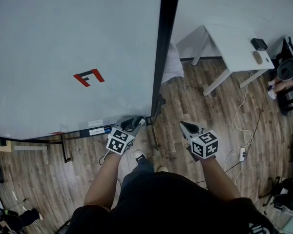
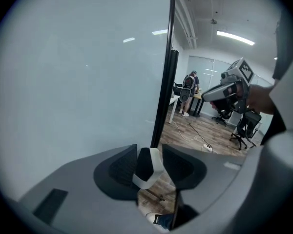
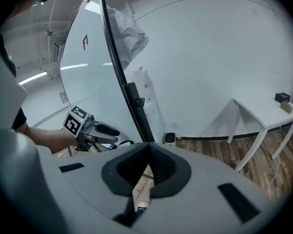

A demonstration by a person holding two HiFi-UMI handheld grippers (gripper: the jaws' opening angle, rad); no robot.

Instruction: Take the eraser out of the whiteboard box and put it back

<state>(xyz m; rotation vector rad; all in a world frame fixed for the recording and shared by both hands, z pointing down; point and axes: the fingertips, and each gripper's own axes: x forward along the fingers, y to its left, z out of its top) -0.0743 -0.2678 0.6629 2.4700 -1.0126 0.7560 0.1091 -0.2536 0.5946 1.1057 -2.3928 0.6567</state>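
Head view: both forearms reach forward and down. The left gripper (image 1: pixel 136 123) sits at the bottom right corner of the whiteboard (image 1: pixel 63 43), by the end of what seems to be the whiteboard box (image 1: pixel 95 131). The right gripper (image 1: pixel 184 126) hangs well apart, over the floor.

Left gripper view: its fingers stand wide, with a black-and-white block, likely the eraser (image 2: pixel 146 172), framed between them. Whether they touch it I cannot tell. It would be best to centre the block between both fingers and close squarely before lifting.

Right gripper view: its fingers meet at the tips with nothing between them, and it points slightly downward.
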